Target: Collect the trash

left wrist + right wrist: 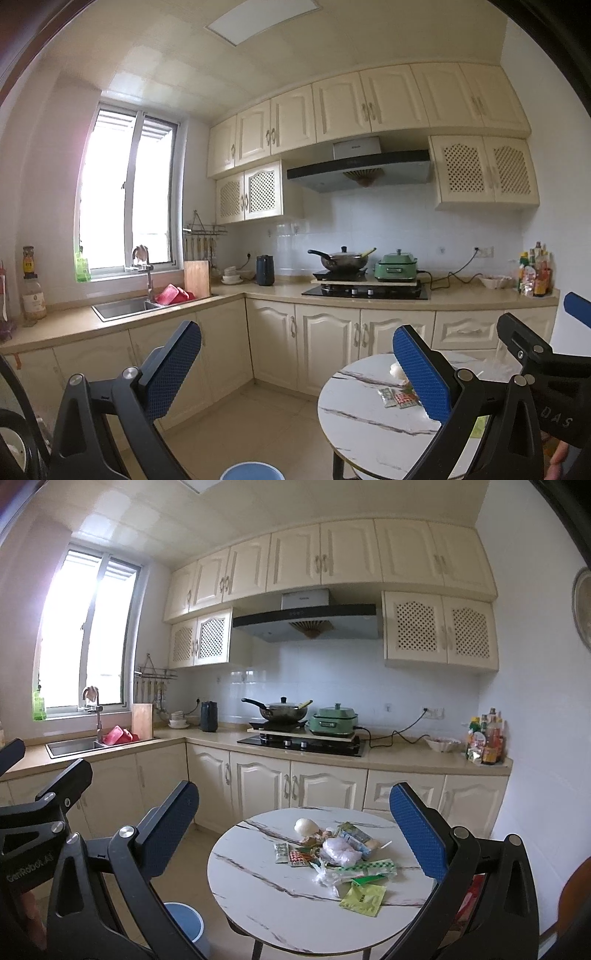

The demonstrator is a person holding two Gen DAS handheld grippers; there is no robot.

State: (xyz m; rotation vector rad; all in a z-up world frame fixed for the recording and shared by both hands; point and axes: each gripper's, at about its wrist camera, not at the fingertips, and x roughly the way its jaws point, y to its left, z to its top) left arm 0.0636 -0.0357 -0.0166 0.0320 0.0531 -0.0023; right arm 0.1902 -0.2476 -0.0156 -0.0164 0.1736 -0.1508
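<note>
While you stand in a cream-coloured kitchen, both of your hand-held grippers are raised in front of a small round marble-patterned table (280,904). Your left gripper (295,369) has its two blue-padded fingers spread wide apart, and nothing is between them. Your right gripper (295,830) is spread just as wide and also holds nothing. Seen from the right wrist, the right gripper is aimed at the tabletop, and part of the left gripper's black frame shows at the far left edge.

Trash lies in a loose pile (336,853) on the table, toward its far and right side. At the pile's far edge sits a pale round item (306,827), possibly an onion or a bun; you cannot tell which. Beside it is a crumpled clear plastic bag (340,851), a light blue and green carton (356,836) on its side, and small flat sachets (291,854) to the left. Nearest you is a yellow-green packet (362,897), lying flat, with a thin green wrapper (367,879) just behind it.

On the floor, left of the table and low in both views, stands a blue bin (186,923), only partly in view.

Behind the table runs an L-shaped counter (406,758). It carries a sink (72,746) under the window (85,635), a black hob (303,744) with a lidded wok (282,710) and a green electric pot (334,720), and a cluster of sauce bottles (487,738) at the right end.
</note>
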